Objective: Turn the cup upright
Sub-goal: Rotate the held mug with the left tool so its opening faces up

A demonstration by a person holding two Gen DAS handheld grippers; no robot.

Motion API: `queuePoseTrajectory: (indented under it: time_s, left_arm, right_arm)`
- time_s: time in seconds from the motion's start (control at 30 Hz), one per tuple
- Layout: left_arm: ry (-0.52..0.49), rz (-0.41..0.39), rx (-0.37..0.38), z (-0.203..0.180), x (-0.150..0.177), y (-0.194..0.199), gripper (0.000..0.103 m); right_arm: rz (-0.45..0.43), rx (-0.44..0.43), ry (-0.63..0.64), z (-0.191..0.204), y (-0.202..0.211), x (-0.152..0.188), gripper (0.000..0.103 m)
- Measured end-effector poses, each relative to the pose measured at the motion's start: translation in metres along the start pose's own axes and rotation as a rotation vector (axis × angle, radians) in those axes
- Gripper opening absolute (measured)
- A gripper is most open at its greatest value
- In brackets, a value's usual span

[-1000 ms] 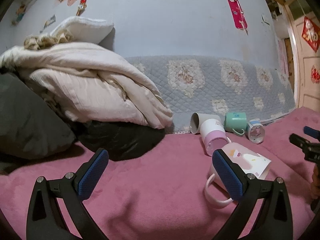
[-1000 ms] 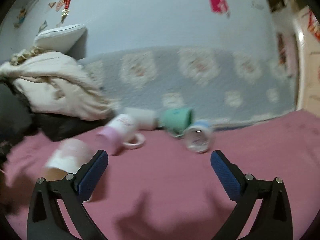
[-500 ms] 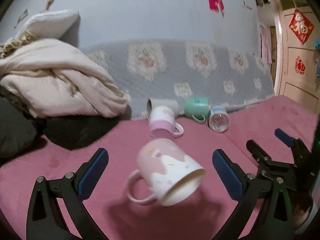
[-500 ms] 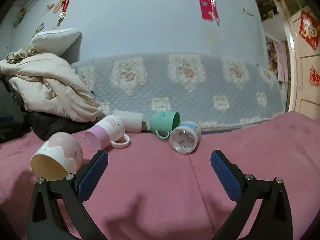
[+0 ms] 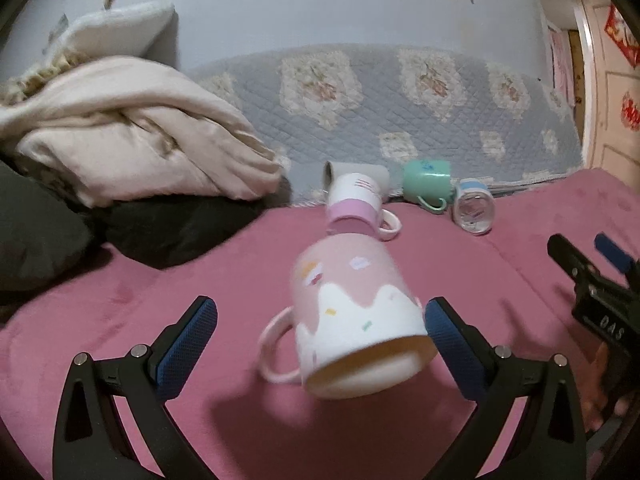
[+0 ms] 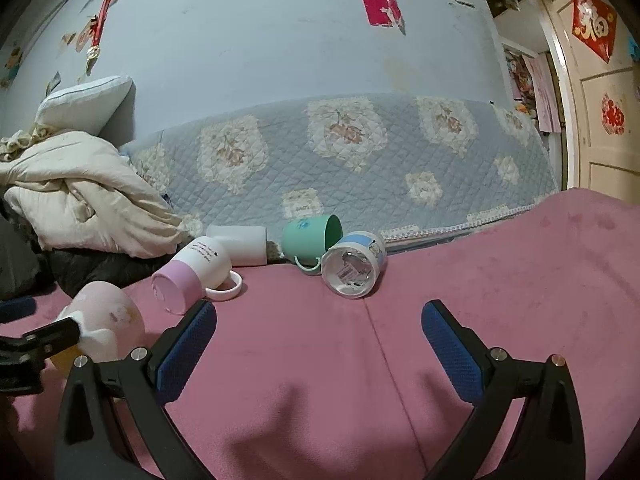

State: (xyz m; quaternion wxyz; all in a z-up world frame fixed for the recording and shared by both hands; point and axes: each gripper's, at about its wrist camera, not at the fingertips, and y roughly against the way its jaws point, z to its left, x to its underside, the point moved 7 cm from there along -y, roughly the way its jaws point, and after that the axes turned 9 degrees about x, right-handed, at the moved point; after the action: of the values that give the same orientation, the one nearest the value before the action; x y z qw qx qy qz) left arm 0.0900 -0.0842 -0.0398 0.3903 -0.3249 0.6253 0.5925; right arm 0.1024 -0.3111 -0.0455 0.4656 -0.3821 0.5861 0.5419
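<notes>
A pink and white mug (image 5: pixel 352 312) lies on its side on the pink blanket, mouth toward me, handle at the left. My left gripper (image 5: pixel 320 344) is open, its blue pads on either side of the mug, the right pad close to the rim. The mug also shows at the left of the right wrist view (image 6: pixel 106 320), partly behind the left gripper's finger. My right gripper (image 6: pixel 320 344) is open and empty over bare blanket; it also shows at the right edge of the left wrist view (image 5: pixel 592 276).
Several other cups lie on their sides near the quilted backrest: a white and lilac mug (image 6: pixel 196 272), a white cup (image 6: pixel 240 244), a green mug (image 6: pixel 310 240), a blue-banded cup (image 6: pixel 354 268). Piled cream bedding (image 5: pixel 120 136) and dark cushions (image 5: pixel 176 232) fill the left.
My left gripper has moved closer to the pink and white mug, which now sits larger between its pads. The right gripper has barely moved.
</notes>
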Motion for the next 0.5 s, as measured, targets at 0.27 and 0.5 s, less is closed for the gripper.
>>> queuePoseTrajectory:
  time_s: [0.27, 0.5]
  left_arm:
    - [0.016, 0.120, 0.115, -0.007, 0.017, -0.019, 0.103]
    - [0.097, 0.112, 0.231, -0.006, 0.018, -0.023, 0.102]
  right_arm:
    - [0.010, 0.000, 0.017, 0.002, -0.004, 0.001, 0.103]
    - [0.023, 0.000, 0.024, 0.004, -0.007, 0.005, 0.103]
